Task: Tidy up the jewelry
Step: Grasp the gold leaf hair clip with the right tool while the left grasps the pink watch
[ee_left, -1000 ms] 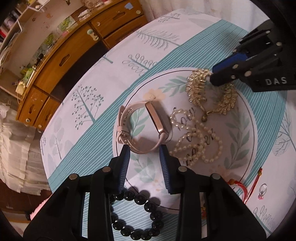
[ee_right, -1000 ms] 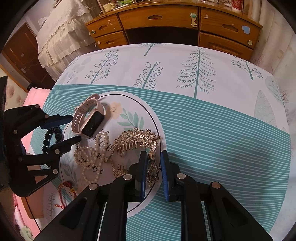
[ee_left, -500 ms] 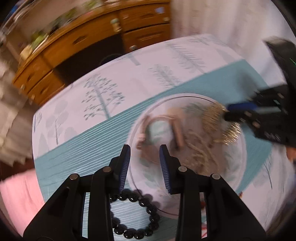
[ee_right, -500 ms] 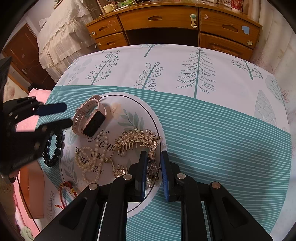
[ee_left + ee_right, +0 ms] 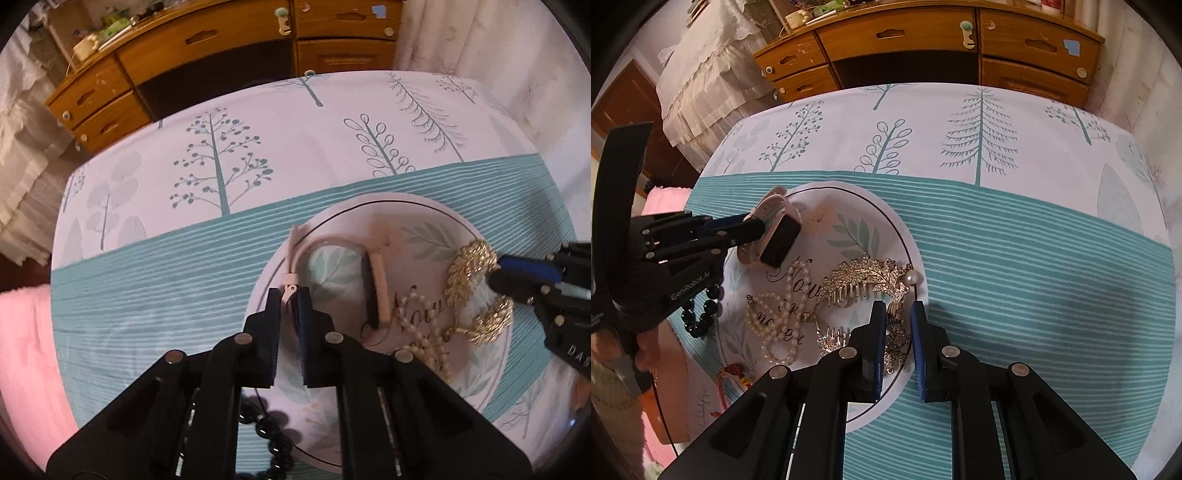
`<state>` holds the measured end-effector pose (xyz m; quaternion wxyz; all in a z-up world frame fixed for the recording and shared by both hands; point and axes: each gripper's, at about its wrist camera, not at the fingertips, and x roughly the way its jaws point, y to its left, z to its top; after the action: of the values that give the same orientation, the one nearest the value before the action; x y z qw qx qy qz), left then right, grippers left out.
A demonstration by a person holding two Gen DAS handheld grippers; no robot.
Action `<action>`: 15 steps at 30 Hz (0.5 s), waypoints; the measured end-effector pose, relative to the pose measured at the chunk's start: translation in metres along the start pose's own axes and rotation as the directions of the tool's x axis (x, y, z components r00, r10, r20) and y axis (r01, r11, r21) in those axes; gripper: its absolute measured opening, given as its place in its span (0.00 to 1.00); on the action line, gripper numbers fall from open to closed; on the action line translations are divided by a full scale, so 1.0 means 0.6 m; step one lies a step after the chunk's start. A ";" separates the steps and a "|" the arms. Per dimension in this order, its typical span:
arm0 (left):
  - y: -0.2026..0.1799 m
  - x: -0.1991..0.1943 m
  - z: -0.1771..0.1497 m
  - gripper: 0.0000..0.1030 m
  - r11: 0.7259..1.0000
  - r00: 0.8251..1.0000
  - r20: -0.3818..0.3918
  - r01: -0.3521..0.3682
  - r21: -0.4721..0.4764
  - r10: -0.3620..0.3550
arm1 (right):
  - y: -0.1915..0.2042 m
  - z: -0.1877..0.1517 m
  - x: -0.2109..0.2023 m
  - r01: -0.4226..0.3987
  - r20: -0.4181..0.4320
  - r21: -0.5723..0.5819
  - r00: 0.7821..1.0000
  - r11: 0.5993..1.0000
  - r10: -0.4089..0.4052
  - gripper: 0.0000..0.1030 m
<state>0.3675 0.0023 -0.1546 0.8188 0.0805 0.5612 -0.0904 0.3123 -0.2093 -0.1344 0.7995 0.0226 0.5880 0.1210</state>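
Left gripper (image 5: pixel 290 301) has closed on the watch (image 5: pixel 375 291) strap.
We now hold it for lifting; our right gripper (image 5: pixel 898 317), nearly shut, pinches the comb (image 5: pixel 866 278).

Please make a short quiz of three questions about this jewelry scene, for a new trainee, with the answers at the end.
1. True or false: the left gripper is shut on the strap of the pink watch.
2. Which piece lies between the fingers of the right gripper? A) the pearl necklace B) the gold hair comb C) the black bead bracelet
3. Fill in: the black bead bracelet lies at the edge of the white printed ____ of the tablecloth.

Key
1. True: the strap is pinched between the pads.
2. B.
3. Circle.
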 end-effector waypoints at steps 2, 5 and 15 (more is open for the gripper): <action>-0.002 -0.010 -0.003 0.04 1.000 1.000 0.007 0.002 -0.019 -0.002 | 0.000 -0.004 -0.007 -0.026 0.003 0.020 1.000 0.999 0.026 0.10; -0.001 -0.046 -0.014 0.04 0.999 0.999 0.039 0.001 -0.041 0.001 | 0.007 -0.011 -0.029 -0.027 0.022 0.019 0.999 0.999 0.027 0.08; 0.029 -0.224 -0.112 0.04 0.996 0.990 0.137 0.020 -0.084 -0.008 | 0.088 -0.054 -0.143 -0.045 0.100 -0.033 0.994 0.998 0.048 0.08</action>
<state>0.2635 0.0428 -0.0527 0.8574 0.0353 0.5076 -0.0775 0.2489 -0.1803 -0.0545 0.8253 0.0302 0.5443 0.1475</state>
